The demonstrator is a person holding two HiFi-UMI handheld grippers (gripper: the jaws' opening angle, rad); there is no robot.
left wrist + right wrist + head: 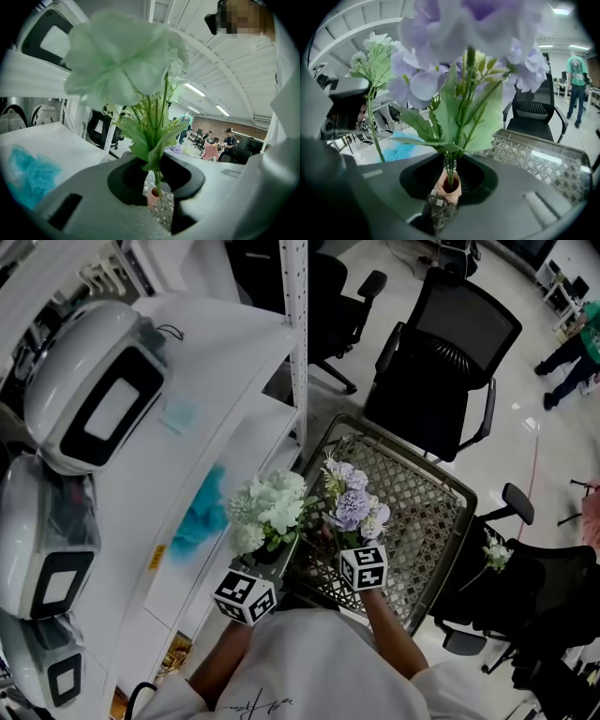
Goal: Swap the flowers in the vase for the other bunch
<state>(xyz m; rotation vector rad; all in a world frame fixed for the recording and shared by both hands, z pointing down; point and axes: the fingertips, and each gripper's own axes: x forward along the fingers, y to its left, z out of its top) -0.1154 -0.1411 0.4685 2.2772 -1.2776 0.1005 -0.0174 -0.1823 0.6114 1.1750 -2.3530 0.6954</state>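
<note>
Jaws of the right gripper (pixel 449 169) stand slightly apart around the stems of the purple flowers (pixel 473 61), which sit in the vase (pixel 449 188) near the left edge of the mesh table (pixel 422 493), apparently to release them, while the left gripper (pixel 157 180) pinches the white flowers (pixel 272 507) by their stems, keeping them clear.

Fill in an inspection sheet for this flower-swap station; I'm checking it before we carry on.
Surface: metal lattice table, with the pink vase on it.
Job's things: purple bunch has its stems in the vase; white bunch is held up beside it.
Clutter: blue fluffy item on the white shelf.
Grippers: left gripper fingers shut on the white bunch's stem; right gripper fingers apart around the purple stems.
Cables: possibly a dark cord at lower left.
Surroundings: black office chairs, white machine housings, people far off.
</note>
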